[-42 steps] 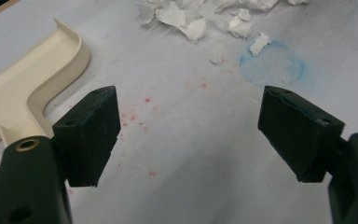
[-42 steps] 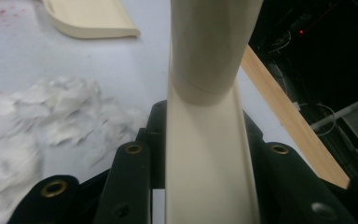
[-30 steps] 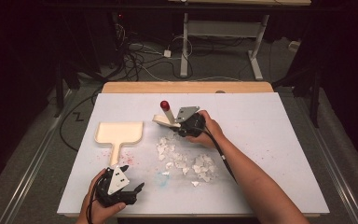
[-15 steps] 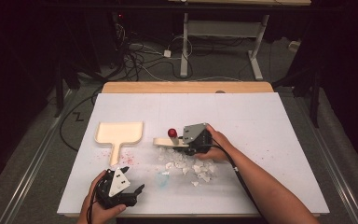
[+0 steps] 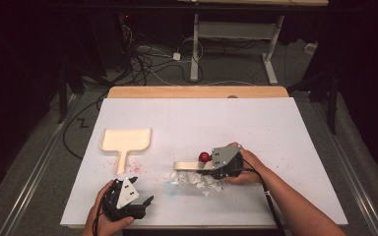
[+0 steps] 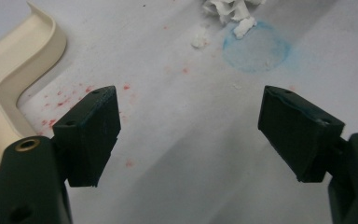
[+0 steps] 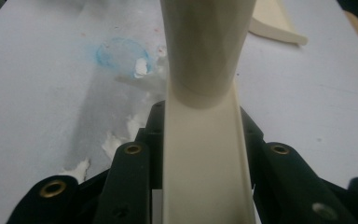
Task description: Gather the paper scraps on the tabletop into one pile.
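Dustpan bare inside, paper scraps on table

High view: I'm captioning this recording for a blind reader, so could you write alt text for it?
A person's right tool grips a cream plastic brush with a red knob low over scattered white paper scraps on a white table. The left tool rests open near the front edge, with a cream plastic dustpan lying beyond it.

Both grippers are black, the left gripper and right gripper each topped by a grey three-cornered plate. Brass-ringed screw holes dot their jaws. A black cable trails along the bare right forearm.
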`<state>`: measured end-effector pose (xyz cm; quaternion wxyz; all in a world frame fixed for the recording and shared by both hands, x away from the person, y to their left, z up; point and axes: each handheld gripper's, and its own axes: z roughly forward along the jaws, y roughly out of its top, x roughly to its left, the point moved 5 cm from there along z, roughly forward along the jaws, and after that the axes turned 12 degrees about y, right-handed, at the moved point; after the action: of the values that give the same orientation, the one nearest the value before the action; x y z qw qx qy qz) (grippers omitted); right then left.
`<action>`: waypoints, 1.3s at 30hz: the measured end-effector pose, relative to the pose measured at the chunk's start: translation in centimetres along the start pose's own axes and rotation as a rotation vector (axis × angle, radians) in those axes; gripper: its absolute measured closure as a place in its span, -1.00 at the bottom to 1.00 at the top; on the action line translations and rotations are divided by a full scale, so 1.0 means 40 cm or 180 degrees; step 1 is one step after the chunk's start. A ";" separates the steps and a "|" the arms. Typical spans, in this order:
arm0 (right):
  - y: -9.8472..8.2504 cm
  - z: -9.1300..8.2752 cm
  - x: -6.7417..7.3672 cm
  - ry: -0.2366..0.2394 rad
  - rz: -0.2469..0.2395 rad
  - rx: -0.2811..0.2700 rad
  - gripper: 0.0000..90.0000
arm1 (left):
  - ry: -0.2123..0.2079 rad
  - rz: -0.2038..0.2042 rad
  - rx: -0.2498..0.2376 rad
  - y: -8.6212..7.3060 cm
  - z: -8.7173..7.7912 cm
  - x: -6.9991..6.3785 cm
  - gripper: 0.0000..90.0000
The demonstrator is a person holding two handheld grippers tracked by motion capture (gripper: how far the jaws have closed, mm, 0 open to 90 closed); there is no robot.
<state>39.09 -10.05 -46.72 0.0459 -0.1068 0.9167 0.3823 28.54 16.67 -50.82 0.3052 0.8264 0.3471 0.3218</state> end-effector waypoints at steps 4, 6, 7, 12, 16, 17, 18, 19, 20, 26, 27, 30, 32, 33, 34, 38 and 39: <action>0.001 -0.030 -0.010 -0.0222 0.0016 0.0026 0.50 | -0.0028 0.0053 0.0019 0.003 0.005 -0.007 -0.55; -0.002 -0.047 -0.018 -0.0314 0.0106 -0.0052 0.50 | -0.0041 0.0055 0.0025 0.004 0.007 -0.008 -0.55; -0.002 -0.047 -0.018 -0.0314 0.0106 -0.0052 0.50 | -0.0041 0.0055 0.0025 0.004 0.007 -0.008 -0.55; -0.007 -0.108 -0.030 -0.0680 0.0382 -0.0167 0.50 | -0.0063 0.0053 0.0030 0.006 0.012 -0.013 -0.55; -0.010 -0.165 -0.016 -0.0840 0.0529 -0.0239 0.50 | -0.0068 0.0061 0.0037 0.003 0.015 -0.013 -0.55; -0.014 -0.190 -0.007 -0.0884 0.0578 -0.0251 0.50 | -0.0066 0.0067 0.0045 0.003 0.016 -0.012 -0.55; -0.015 -0.201 -0.001 -0.0905 0.0605 -0.0276 0.50 | -0.0049 0.0102 0.0019 0.004 0.016 -0.010 -0.55; -0.016 -0.210 0.006 -0.0879 0.0638 -0.0287 0.50 | -0.0064 0.0087 0.0030 0.004 0.014 -0.013 -0.55; -0.018 -0.217 0.014 -0.0856 0.0665 -0.0300 0.50 | -0.0064 0.0087 0.0030 0.004 0.014 -0.013 -0.55; -0.045 -0.197 0.061 -0.0842 0.0850 -0.0075 0.50 | -0.0036 0.0176 -0.0005 0.008 0.011 -0.015 -0.55; -0.045 -0.197 0.061 -0.0842 0.0850 -0.0075 0.50 | -0.0027 0.0198 -0.0001 0.009 0.012 -0.015 -0.55; -0.023 -0.181 0.085 -0.0751 0.0854 -0.0088 0.50 | 0.0009 0.0253 -0.0001 0.014 0.012 -0.019 -0.55; -0.015 -0.178 0.089 -0.0814 0.0876 -0.0110 0.50 | 0.0013 0.0242 -0.0009 0.014 0.011 -0.019 -0.55; -0.015 -0.177 0.089 -0.0817 0.0896 -0.0119 0.50 | 0.0012 0.0241 -0.0011 0.014 0.011 -0.018 -0.55; -0.015 -0.179 0.090 -0.0865 0.0930 -0.0123 0.50 | 0.0015 0.0241 -0.0007 0.014 0.012 -0.017 -0.55; -0.027 -0.196 0.094 -0.0974 0.1148 -0.0212 0.50 | 0.0014 0.0252 0.0012 0.010 0.012 -0.015 -0.55; -0.030 -0.204 0.096 -0.1060 0.1184 -0.0183 0.50 | 0.0021 0.0257 0.0016 0.009 0.012 -0.015 -0.55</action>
<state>35.60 -17.28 -42.45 0.1221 0.1269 0.8892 0.4224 28.70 15.88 -51.05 0.2887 0.8394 0.3152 0.3358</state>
